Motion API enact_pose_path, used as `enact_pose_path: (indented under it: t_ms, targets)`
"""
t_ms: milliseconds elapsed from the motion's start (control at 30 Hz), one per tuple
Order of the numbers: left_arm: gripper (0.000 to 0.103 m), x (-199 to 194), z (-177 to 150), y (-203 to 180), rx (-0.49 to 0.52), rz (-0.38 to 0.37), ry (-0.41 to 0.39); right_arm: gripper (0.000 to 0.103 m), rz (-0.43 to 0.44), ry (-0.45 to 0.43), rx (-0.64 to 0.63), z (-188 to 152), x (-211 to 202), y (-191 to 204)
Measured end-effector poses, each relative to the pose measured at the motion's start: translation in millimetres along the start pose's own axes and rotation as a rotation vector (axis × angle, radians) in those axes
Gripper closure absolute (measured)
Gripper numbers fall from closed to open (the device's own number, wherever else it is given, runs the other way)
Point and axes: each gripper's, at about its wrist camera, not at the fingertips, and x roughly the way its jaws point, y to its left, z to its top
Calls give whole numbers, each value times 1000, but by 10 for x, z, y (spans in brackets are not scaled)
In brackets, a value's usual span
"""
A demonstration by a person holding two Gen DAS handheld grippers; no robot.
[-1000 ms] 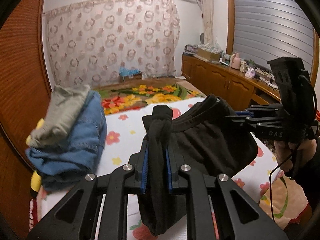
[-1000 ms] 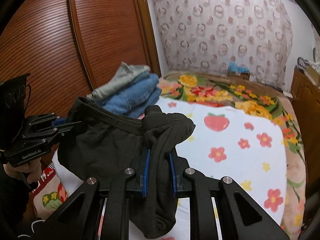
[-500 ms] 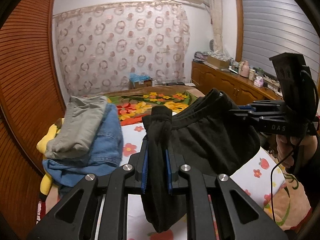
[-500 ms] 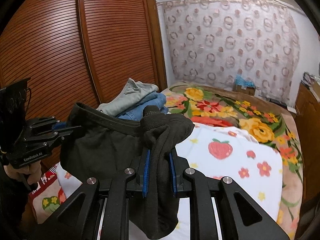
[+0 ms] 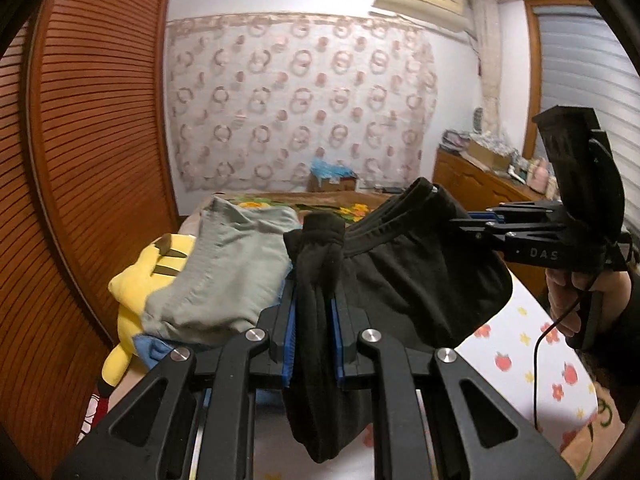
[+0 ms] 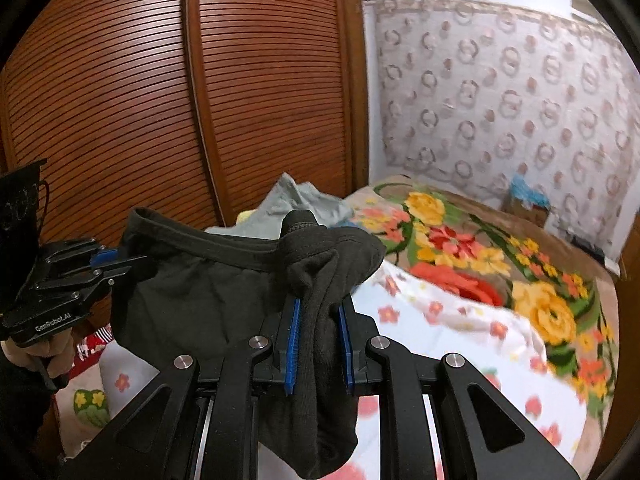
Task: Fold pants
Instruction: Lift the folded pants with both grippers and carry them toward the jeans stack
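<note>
The black pants (image 5: 404,280) hang in the air between the two grippers, stretched by the waistband above the bed (image 6: 460,320), most likely so the cloth can fall straight and be lined up for a fold. Nothing in either view shows them touching the bed, though what hangs below the frames cannot be seen.

The left gripper (image 5: 314,320) is clenched on a bunched end of the waistband: its blue-padded fingers (image 5: 289,332) stand close together with thick black cloth pressed between them, and a wad of it spills over above and below. The right gripper (image 6: 318,332) grips the other end in the same way, its fingers (image 6: 294,340) narrow around a gathered fold that droops beneath them. Between the grips the waistband runs fairly taut, and the seat sags in a pouch under it.

By the left edge of the bed, along the wooden slatted doors (image 6: 160,100), lies a stack of folded clothes (image 5: 224,268), grey on top of blue denim, resting partly on a yellow plush toy (image 5: 136,280). That stack is probably where these pants will end up once folded.
</note>
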Motion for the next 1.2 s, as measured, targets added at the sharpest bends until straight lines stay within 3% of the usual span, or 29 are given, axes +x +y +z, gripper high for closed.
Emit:
enact_pose_path:
  t_ms: [233,367,633,967,1100,1200]
  targets:
    - [87,130,140,229,-61,44,-52,86,11,-22,-80,449,270,-159]
    - [87,332,150,357,-69,114,-47,86,7,-2,-102,665,578,-178]
    - [87,513,49,622,-163,126,-33,86,-15,20,-184,997,1182,-41]
    - [87,608,-120,822,-215,164,-4,86,15,51,-270,1249,1924,214]
    - [87,687,-212,875,-238,210,34,85,40,70,-230,1231,2225,213]
    - [82,692,-249,892,-238,213,50,77,17,99,-184,1187,2356,92]
